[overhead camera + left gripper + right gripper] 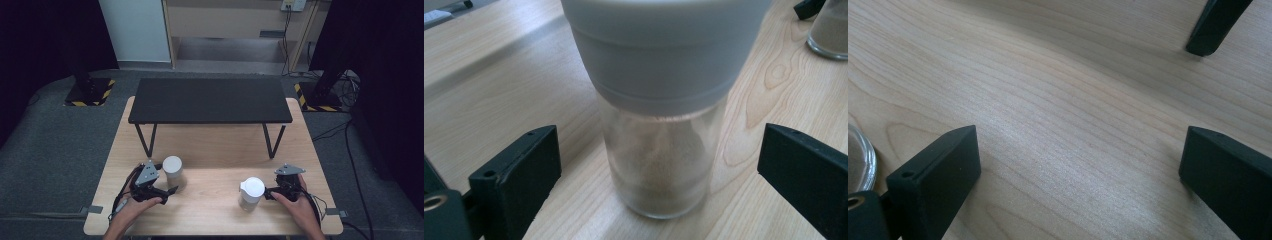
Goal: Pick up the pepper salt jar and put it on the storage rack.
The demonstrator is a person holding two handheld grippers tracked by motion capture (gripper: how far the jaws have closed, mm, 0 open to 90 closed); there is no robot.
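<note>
Facing unlabelled jar point(659, 165), left gripper point(659, 170)

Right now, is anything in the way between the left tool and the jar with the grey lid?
Nothing visible is. The left tool is open, and the grey-lidded jar stands upright on the table right between its jaws, with bare wood either side.

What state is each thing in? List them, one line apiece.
Left jar: upright on the table, grey lid on, between the open jaws, not gripped.
Right jar: upright, white lid on, beside the right gripper, not held.
Left hand-held gripper: open around the left jar.
Right hand-held gripper: open, nothing between its jaws.
Black shelf: standing, top bare.
</note>
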